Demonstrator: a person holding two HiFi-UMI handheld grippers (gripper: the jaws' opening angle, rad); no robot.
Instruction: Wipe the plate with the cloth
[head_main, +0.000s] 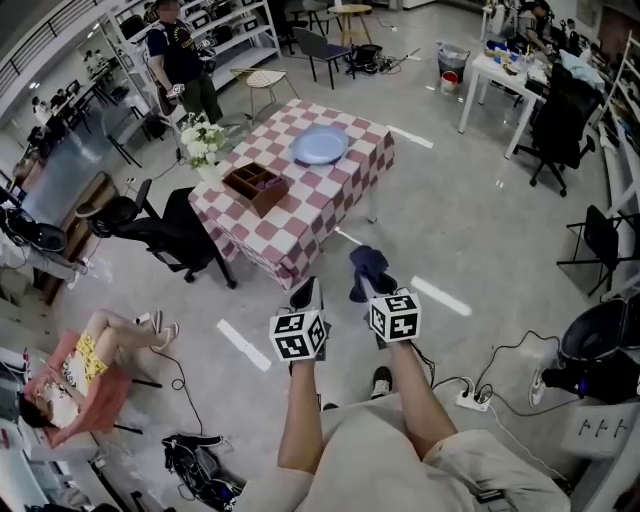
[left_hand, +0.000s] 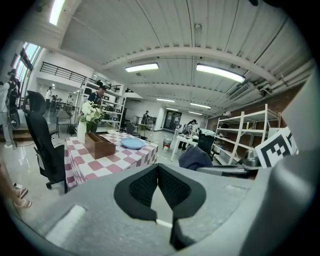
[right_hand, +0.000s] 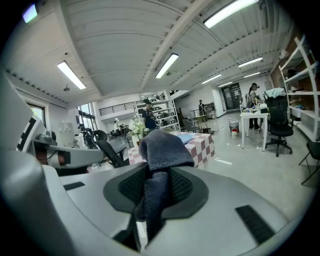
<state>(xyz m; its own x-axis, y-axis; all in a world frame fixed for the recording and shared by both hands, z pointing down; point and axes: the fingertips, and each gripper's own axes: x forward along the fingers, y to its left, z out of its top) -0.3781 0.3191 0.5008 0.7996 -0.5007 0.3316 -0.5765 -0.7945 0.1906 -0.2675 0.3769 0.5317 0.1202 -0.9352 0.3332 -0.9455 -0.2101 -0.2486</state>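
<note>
A light blue plate (head_main: 320, 146) lies on the far part of a table with a red-and-white checked cloth (head_main: 290, 215); it shows small in the left gripper view as the plate (left_hand: 133, 143). My right gripper (head_main: 366, 281) is shut on a dark blue cloth (head_main: 368, 266), which bunches above the jaws as the cloth (right_hand: 161, 150). My left gripper (head_main: 304, 295) is shut with nothing in it, its pads (left_hand: 144, 186) meeting at the tips. Both grippers hang over the floor, short of the table's near corner.
A brown wooden box (head_main: 256, 188) and a vase of white flowers (head_main: 203, 143) stand on the table. A black office chair (head_main: 165, 232) is at its left side. One person sits at lower left (head_main: 75, 375); another stands at the back (head_main: 182, 62). A white desk (head_main: 500, 85) is at far right.
</note>
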